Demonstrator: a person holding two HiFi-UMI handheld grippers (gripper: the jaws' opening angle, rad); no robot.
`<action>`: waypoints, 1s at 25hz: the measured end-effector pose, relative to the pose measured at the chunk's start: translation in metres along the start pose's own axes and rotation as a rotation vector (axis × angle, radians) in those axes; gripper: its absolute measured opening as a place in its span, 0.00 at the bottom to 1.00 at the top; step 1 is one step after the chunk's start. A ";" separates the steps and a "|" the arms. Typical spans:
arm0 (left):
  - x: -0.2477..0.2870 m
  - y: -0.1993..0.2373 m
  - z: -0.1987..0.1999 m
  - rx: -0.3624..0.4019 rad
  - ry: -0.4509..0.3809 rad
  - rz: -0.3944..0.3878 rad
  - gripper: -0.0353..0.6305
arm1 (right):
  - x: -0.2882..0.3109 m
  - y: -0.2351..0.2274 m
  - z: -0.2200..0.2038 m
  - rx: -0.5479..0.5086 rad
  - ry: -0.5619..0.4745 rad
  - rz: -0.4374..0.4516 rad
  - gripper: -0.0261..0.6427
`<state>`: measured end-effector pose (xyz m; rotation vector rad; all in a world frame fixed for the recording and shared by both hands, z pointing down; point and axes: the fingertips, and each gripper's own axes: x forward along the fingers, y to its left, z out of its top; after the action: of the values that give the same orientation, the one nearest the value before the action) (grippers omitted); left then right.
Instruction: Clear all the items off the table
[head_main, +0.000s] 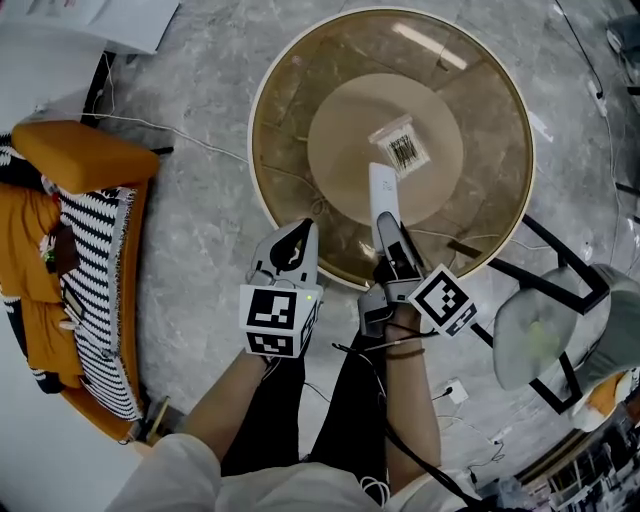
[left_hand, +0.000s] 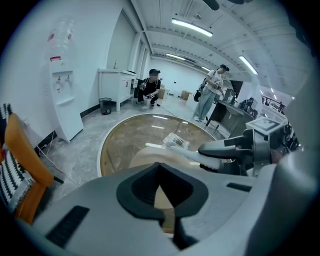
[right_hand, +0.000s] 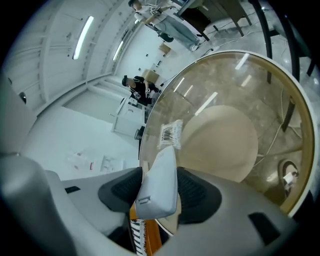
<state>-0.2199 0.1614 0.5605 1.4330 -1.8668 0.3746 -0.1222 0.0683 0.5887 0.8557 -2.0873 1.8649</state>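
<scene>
Our right gripper is hovering over the near edge of the round glass table, its jaws clamping a slim white device by its near end. Our left gripper, just to its left, is hanging closed and empty. A barcoded clear packet is lying mid-table.
</scene>
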 end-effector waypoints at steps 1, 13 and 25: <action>0.000 0.000 0.000 0.003 0.001 0.000 0.06 | -0.002 0.000 0.001 -0.002 -0.003 0.001 0.39; 0.006 -0.039 0.028 0.076 -0.007 -0.045 0.06 | -0.045 0.002 0.043 -0.053 -0.120 -0.031 0.39; 0.018 -0.155 0.038 0.211 0.013 -0.205 0.06 | -0.146 -0.043 0.084 0.028 -0.292 -0.108 0.39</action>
<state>-0.0929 0.0734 0.5159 1.7415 -1.6890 0.4891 0.0378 0.0267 0.5340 1.2896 -2.1279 1.8087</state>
